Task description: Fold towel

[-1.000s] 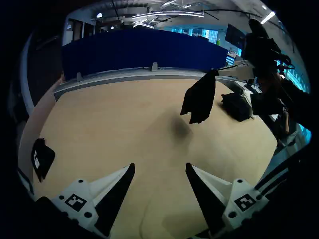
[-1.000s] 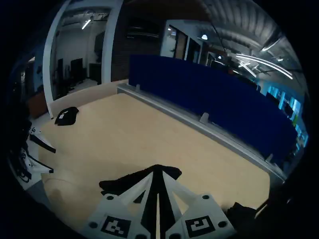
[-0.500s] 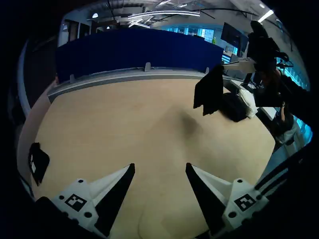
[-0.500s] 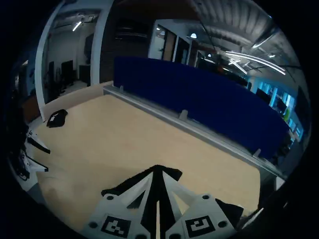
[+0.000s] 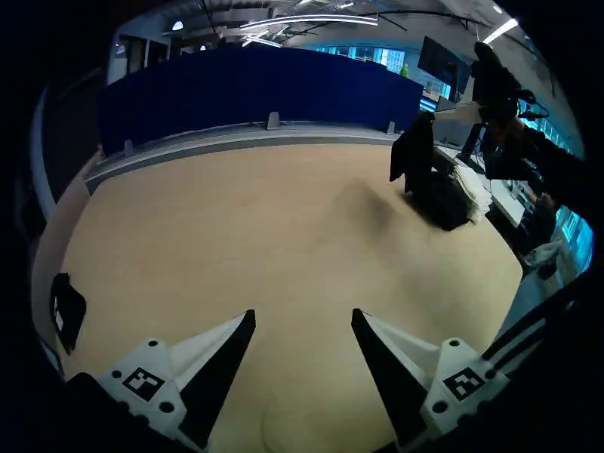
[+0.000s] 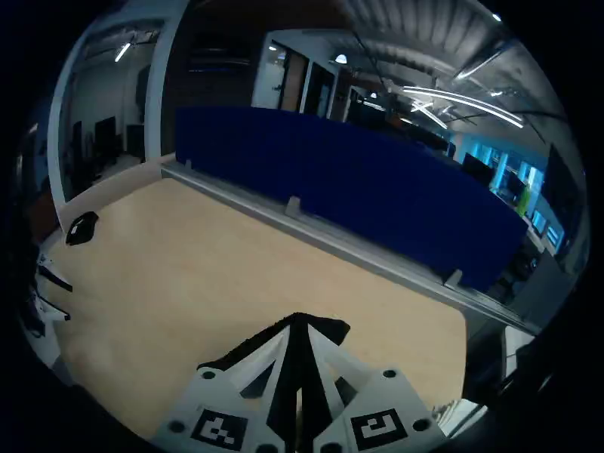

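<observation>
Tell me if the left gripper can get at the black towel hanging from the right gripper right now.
Probably yes, with a long reach. The left gripper is open and empty, and only bare table lies between it and the towel, which hangs far across by a dark pile.

My left gripper [image 5: 302,315] sits over the near edge of the table [image 5: 249,219], fingers apart, with bare tabletop between and ahead of them. Far ahead on the right, my right gripper [image 5: 438,113] holds the towel [image 5: 414,151] above the table's far right corner, hanging just over a heap of things [image 5: 447,200] lying there. A partition [image 5: 257,90] runs along the table's back edge. A small flat object [image 5: 66,309] lies at the table's left edge. In the right gripper view, the towel sits between my closed fingers, the tabletop stretching beyond it to the partition.
</observation>
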Demonstrator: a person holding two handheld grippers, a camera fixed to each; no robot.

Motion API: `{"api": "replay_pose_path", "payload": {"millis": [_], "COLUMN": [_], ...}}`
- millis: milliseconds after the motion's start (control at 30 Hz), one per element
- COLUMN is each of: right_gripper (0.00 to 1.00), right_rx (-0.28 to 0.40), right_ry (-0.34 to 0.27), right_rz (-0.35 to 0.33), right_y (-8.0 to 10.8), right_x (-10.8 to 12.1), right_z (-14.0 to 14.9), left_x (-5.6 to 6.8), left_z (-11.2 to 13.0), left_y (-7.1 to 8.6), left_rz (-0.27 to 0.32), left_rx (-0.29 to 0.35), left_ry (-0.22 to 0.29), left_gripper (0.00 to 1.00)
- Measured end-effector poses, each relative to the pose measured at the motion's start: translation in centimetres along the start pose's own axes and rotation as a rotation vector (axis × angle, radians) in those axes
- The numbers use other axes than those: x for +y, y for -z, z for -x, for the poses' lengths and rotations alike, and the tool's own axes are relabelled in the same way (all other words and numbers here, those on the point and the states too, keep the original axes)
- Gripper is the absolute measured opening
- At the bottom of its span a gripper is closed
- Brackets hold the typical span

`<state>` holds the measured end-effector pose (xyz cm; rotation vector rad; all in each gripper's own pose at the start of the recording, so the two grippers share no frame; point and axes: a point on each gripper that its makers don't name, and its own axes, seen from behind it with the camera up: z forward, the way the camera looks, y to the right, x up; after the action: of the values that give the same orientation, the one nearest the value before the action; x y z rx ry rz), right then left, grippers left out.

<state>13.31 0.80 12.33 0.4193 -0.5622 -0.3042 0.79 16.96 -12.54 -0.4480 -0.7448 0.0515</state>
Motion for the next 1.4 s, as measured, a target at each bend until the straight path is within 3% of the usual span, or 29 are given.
{"api": "replay_pose_path", "payload": {"millis": [300,500,700,1033,1400], "right_gripper": [0.03,0.03,0.03,0.03,0.03], "right_rx": [-0.025,-0.038,-0.046,-0.062,-0.123], "right_ry": [-0.02,-0.034,-0.041,-0.085,-0.243], "right_rz": [0.047,0.06,0.072,0.116,0.213], "right_y": [-1.2,-2.1,-1.8,1.6,7.1], "right_x": [6.2,7.9,8.7,10.0,11.9], "right_z": [0.2,0.7,1.6,5.0,15.0], "left_x": [1.0,1.3,1.7,2.7,3.5], "left_z": [-0.9,-1.2,-1.6,-2.0,-1.6], "left_y": [-1.2,-1.6,-1.9,-2.4,-2.5], "left_rz": [0.0,-0.004,-0.003,0.017,0.032], "left_rx": [-0.008,-0.015,-0.017,-0.022,-0.041], "left_ry": [-0.006,-0.013,-0.019,-0.036,-0.059], "left_gripper": [0.94,0.94,0.94,0.94,0.94]}}
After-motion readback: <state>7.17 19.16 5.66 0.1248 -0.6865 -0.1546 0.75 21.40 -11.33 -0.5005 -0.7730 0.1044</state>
